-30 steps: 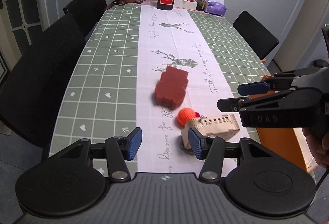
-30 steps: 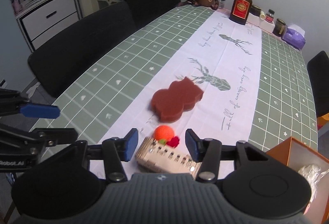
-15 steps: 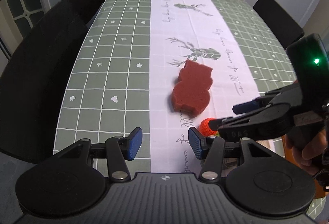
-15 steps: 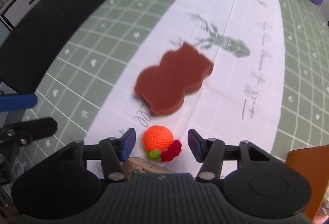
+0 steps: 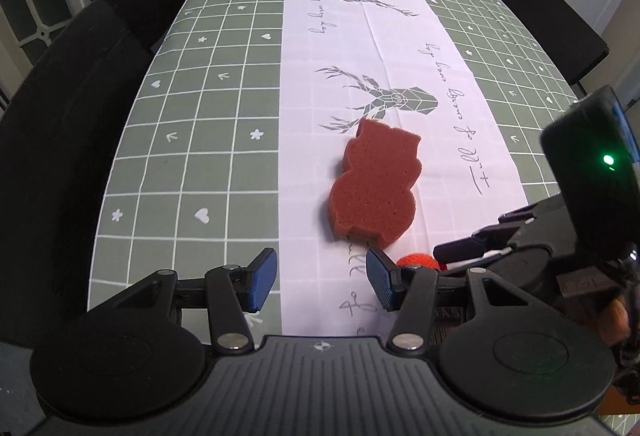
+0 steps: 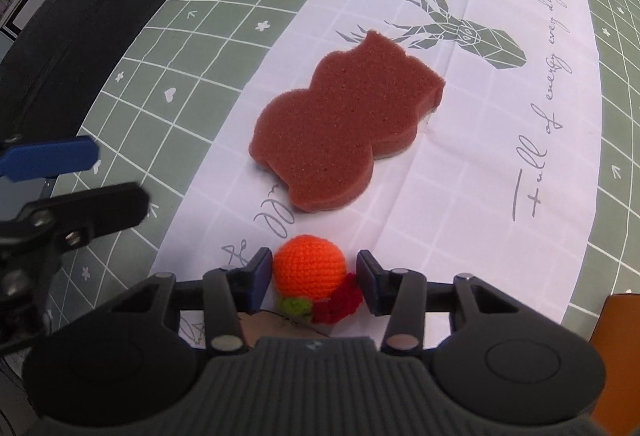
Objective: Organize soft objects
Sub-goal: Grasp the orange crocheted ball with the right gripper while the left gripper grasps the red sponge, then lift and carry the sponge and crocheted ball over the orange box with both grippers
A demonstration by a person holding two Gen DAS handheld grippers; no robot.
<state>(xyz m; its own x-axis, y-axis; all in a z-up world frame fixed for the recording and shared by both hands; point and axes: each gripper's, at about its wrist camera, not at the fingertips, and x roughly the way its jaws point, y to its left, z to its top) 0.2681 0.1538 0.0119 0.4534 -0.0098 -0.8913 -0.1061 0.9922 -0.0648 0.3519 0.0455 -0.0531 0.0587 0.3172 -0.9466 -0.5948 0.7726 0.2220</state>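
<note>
Between the right gripper's (image 6: 312, 278) blue pads, the crocheted orange ball (image 6: 309, 271) is now sitting low on the white runner (image 6: 460, 140), just in front of the brown owl-shaped sponge (image 6: 344, 120). Half a second ago the ball was lying a little ahead of the pads; now they are bracketing it, the left pad (image 6: 262, 274) looking to be touching or nearly touching its side and the other standing a small gap off by the red knitted trim (image 6: 340, 302) (a green knitted bit sits beside that). The jaws are parted and not yet squeezing, so the grasp is probably the step in hand. The sponge itself is lying where it was, flat and untouched, behind the ball.

A second ago a perforated wooden piece was showing near the ball; only a brown sliver is peeking out under the right gripper's body now, so I cannot tell how it is lying. An orange box corner (image 6: 616, 348) is showing to the right of the ball, likely the place for soft things.

The right gripper is pitching down steeply over the ball. The left gripper (image 5: 320, 278) is hovering left of the ball, level above the runner's near end, its jaws wide apart and holding nothing.
</note>
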